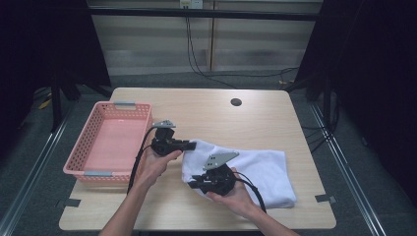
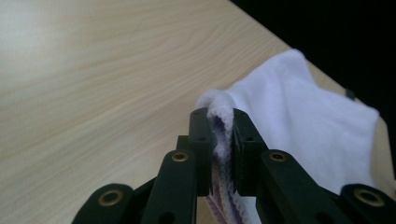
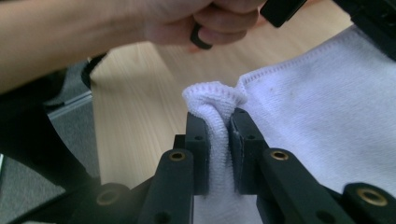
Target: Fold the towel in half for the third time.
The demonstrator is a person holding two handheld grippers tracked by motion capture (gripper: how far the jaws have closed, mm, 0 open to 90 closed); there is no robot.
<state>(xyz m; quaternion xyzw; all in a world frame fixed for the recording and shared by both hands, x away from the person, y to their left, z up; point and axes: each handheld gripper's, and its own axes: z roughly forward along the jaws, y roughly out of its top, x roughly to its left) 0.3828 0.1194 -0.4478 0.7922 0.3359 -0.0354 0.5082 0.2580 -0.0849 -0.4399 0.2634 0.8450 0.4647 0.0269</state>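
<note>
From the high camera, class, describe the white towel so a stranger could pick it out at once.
Start at the light wooden table; the pink basket sits at its left edge. To the basket's right lies the white towel, soft and rumpled. It alone is cloth, and the left gripper and right gripper each pinch its left edge.

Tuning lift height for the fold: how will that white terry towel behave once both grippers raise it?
The white terry towel is probably floppy: it bunches between the jaws of the left gripper and right gripper, so the middle should sag. It looks light. Its looped pile likely resists slipping, though it may drag on the wooden table.
</note>
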